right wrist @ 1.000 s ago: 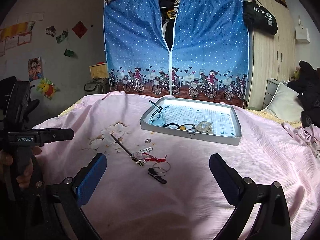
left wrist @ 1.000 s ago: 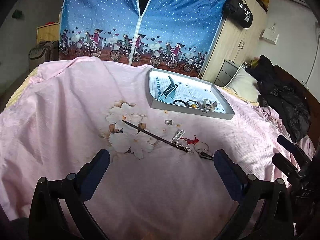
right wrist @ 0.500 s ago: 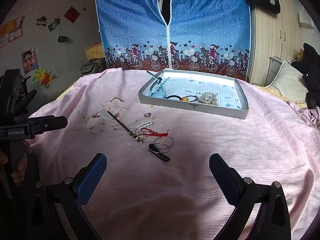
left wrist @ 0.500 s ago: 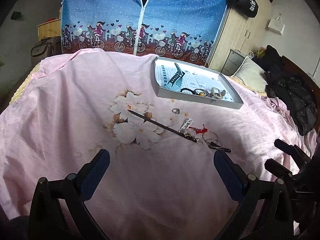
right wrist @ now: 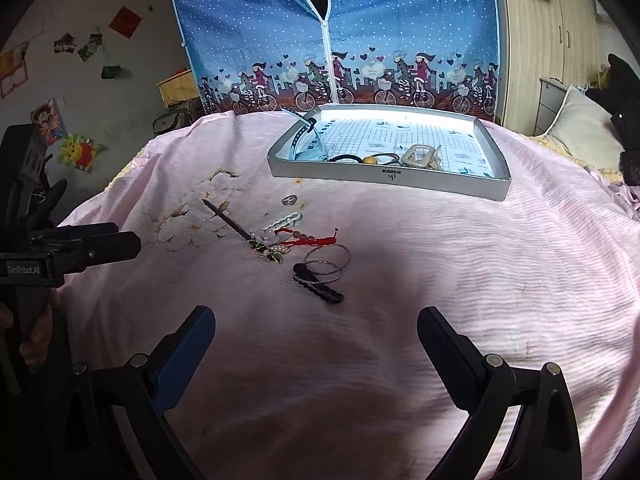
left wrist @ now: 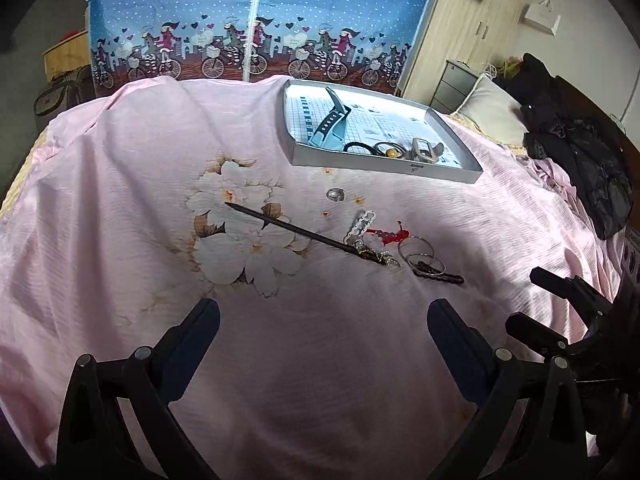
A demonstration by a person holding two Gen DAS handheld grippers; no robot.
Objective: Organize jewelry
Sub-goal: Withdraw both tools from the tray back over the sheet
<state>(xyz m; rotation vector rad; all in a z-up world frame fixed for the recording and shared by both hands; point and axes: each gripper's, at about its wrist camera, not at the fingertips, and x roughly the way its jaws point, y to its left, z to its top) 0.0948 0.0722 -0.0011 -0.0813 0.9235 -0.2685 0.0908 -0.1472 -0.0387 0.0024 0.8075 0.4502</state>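
Jewelry lies in two groups on a pink bedspread (right wrist: 460,264) with a white flower print, which fills most of both views; its near edge is cut off behind the gripper frames. Behind the bed hangs a blue wardrobe cover (right wrist: 380,20) with a border of cyclists, its top out of frame. At the far side of the bedspread sits a shallow grey tray (right wrist: 384,178) with a grid-patterned floor. Along its near wall, partly hidden by that wall, rest a light blue watch strap (left wrist: 332,124) leaning on the left corner, a black hair tie (right wrist: 346,158) with a yellow bead, and a pale squarish buckle-like piece (right wrist: 420,156) whose exact kind is hard to make out.

Both grippers hover low over bare cloth, short of the loose pieces. The left gripper (left wrist: 322,330) has its fingers spread wide and holds nothing; the right gripper (right wrist: 316,332) is likewise wide apart and empty. In the right wrist view, a hand (right wrist: 34,340) grips the left tool's handle at the left edge, mostly cut off.

Between grippers and tray lies the loose cluster. A dark hair stick (left wrist: 296,232) lies slanted across the flower print, its ornamented end tangled with a red bead bracelet (right wrist: 316,240) and a white beaded clip (left wrist: 360,228). Just beside them, two thin silver bangles (right wrist: 326,264) overlap a black wavy hair clip (right wrist: 320,288). Apart from the cluster, nearer the tray, sits a small silver ring (left wrist: 335,194).
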